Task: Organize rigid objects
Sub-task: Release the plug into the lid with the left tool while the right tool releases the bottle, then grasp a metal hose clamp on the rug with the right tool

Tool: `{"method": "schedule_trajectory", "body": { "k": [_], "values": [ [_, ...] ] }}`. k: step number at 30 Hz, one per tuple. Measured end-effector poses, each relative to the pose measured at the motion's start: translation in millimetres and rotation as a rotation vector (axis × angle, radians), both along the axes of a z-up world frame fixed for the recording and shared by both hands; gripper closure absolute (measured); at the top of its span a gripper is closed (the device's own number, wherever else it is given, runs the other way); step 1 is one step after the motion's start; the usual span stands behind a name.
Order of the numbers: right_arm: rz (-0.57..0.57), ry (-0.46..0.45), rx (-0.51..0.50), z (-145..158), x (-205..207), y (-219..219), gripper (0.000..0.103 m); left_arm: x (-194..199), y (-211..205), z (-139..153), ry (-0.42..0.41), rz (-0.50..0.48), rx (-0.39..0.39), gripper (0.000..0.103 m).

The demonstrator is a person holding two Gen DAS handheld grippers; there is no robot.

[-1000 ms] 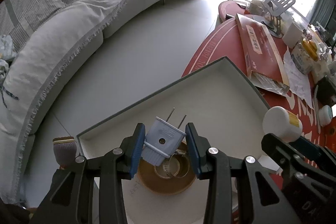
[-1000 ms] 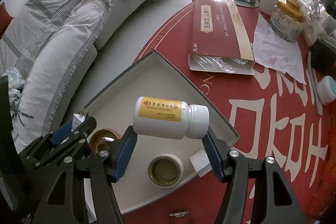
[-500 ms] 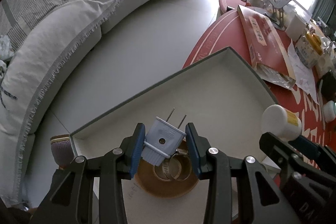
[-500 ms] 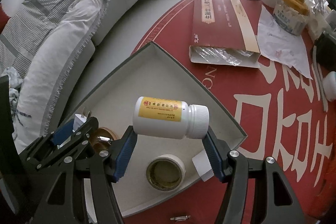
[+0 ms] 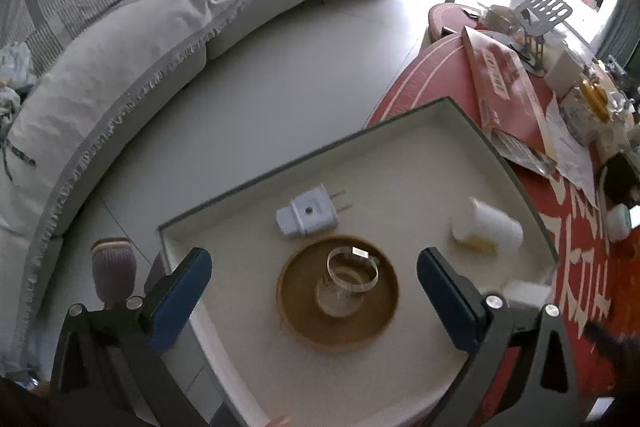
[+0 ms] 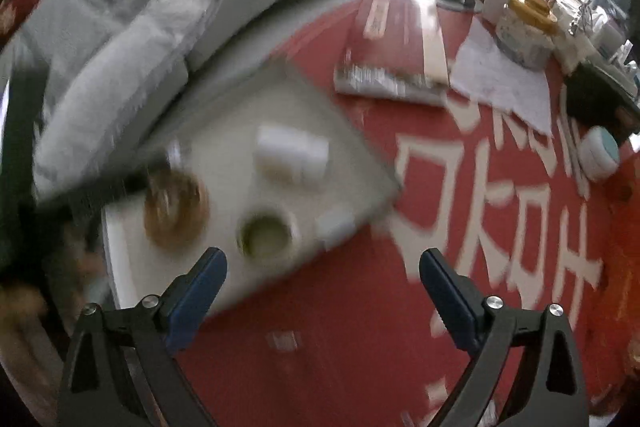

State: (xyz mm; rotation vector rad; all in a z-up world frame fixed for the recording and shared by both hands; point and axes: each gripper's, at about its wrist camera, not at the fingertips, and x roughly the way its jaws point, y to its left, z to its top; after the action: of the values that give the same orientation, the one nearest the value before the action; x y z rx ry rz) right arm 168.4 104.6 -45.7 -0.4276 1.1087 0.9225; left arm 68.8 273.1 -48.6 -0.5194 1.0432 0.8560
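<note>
A pale blue plug (image 5: 308,217) lies flat in the shallow white tray (image 5: 400,155), prongs toward the right, just beyond a brown tape roll (image 5: 338,293) with a metal ring (image 5: 352,269) on it. The white pill bottle (image 5: 488,229) lies on its side in the tray's right part, blurred in both views (image 6: 292,155). My left gripper (image 5: 314,291) hangs above the tape roll, its jaws opening wide with nothing pressed between them. My right gripper (image 6: 322,291) is likewise opening and empty, over the tray's near edge and the red tablecloth (image 6: 440,227). A pale tape roll (image 6: 266,233) sits in the tray.
A long red box (image 5: 508,91), papers (image 6: 500,79), a jar with a gold lid (image 6: 524,27), a metal stand (image 5: 540,15) and a white-teal tub (image 6: 600,153) crowd the far table. A grey sofa (image 5: 140,27) curves along the left across bare floor. A small white block (image 6: 334,227) lies beside the tray.
Both grippers have let go: the plug dropped from the left jaws and the bottle from the right, and both lie in the tray. Both jaws swung wide. The right view shifted sideways and blurred.
</note>
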Motion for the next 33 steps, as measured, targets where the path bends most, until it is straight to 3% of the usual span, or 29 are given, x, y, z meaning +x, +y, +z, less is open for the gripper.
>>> {"method": "schedule_trajectory", "body": {
  "k": [5,11,12,16,18,19,23,26,33],
  "values": [
    [0.122,-0.044,-0.114,-36,-50,-14,0.005,-24,-23,6,-0.01,-0.039,-0.012,0.0],
    [0.116,-0.026,-0.157,-60,-62,-6,0.008,-55,-48,14,0.003,-0.073,-0.014,0.0],
    [0.11,-0.016,-0.165,-63,-63,-6,0.017,-59,-53,14,0.006,-0.079,-0.017,0.0],
    [0.073,-0.036,-0.179,-66,-66,-8,0.028,-70,-66,16,0.02,-0.102,-0.013,0.0],
    [0.041,-0.04,-0.168,-62,-65,-11,0.059,-73,-72,17,0.021,-0.114,-0.018,0.0],
    [0.032,-0.039,-0.167,-60,-65,-13,0.066,-75,-75,17,0.023,-0.12,-0.019,0.0],
    [-0.02,0.032,-0.143,-48,-61,-33,0.066,-82,-93,22,0.024,-0.172,-0.02,0.0],
    [-0.06,0.007,-0.087,-23,-61,-70,0.066,-82,-118,21,0.033,-0.24,-0.04,0.0],
    [-0.274,0.028,-0.063,2,-65,-195,0.066,-69,-222,-1,0.08,-0.547,-0.139,0.0]
  ]
}}
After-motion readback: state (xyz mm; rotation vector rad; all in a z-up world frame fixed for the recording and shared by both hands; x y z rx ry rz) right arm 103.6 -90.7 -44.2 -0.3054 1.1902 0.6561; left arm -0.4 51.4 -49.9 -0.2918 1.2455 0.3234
